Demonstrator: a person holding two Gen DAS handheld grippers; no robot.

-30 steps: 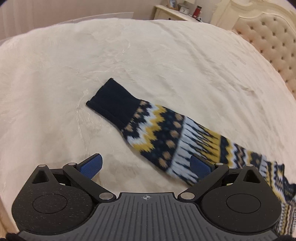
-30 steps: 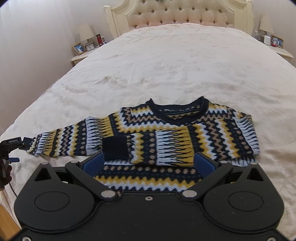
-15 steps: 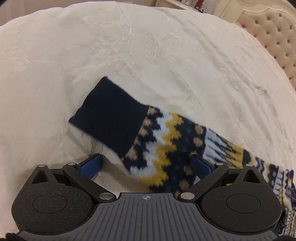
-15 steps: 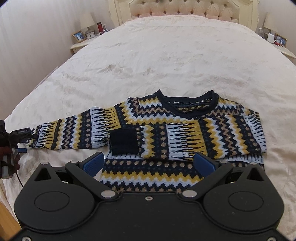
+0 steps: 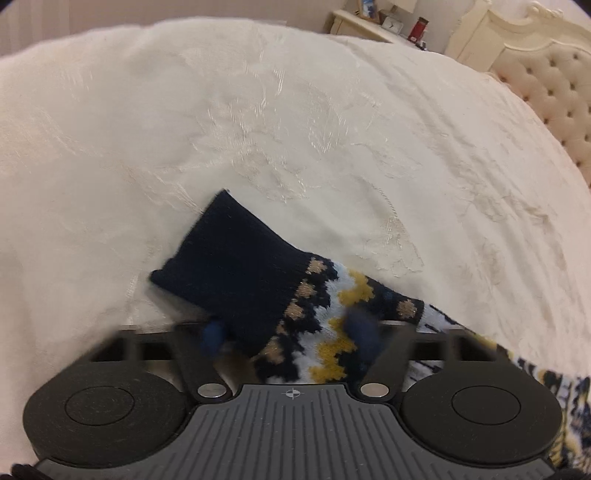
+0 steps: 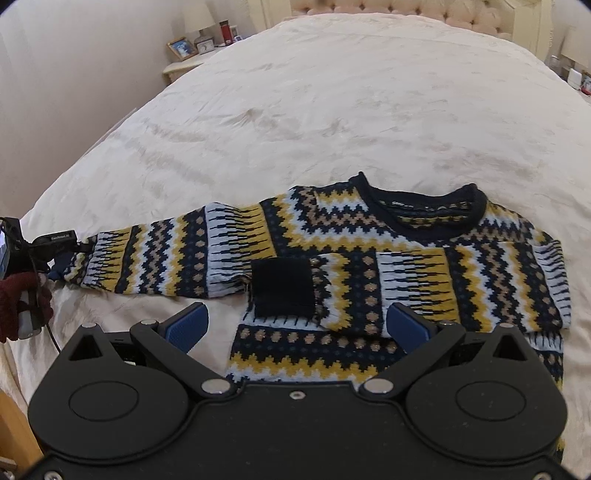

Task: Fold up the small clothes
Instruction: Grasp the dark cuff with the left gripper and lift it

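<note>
Since a second ago my left claw [image 5: 288, 338] has run up along the outstretched sleeve [image 6: 166, 254] until the navy cuff [image 5: 236, 266] lies right across its mouth, and its blue fingers [image 5: 360, 332], then wide apart, have drawn in around the knit. They are blurred, so I cannot tell whether they have clenched on the cloth yet. My right claw [image 6: 295, 325] has eased forward a little and hangs released over the sweater's [image 6: 424, 258] hem, holding nothing.

Nearest me on the right side is that hem, between the spread fingers. Just beyond it the other sleeve [image 6: 351, 291] is already folded across the chest, its dark cuff resting on the body near the middle. Farther off is the navy collar, facing the headboard [image 6: 406, 7]. The sweater lies flat at the foot end of the bed [image 6: 332, 110], chest up.

What the next move turns on, I judge: the unfolded sleeve runs straight out from the shoulder toward the bed's left edge, its long axis crosswise to the bed, and its cuff end sits at my left claw, well apart from the right one. So the left is the hand to carry it, and the carry goes back along that same axis, inward over the chest, to lie beside the folded sleeve.

Beyond the sweater the bedspread stretches bare to the headboard, with a nightstand [image 6: 184, 62] off the far left corner.
</note>
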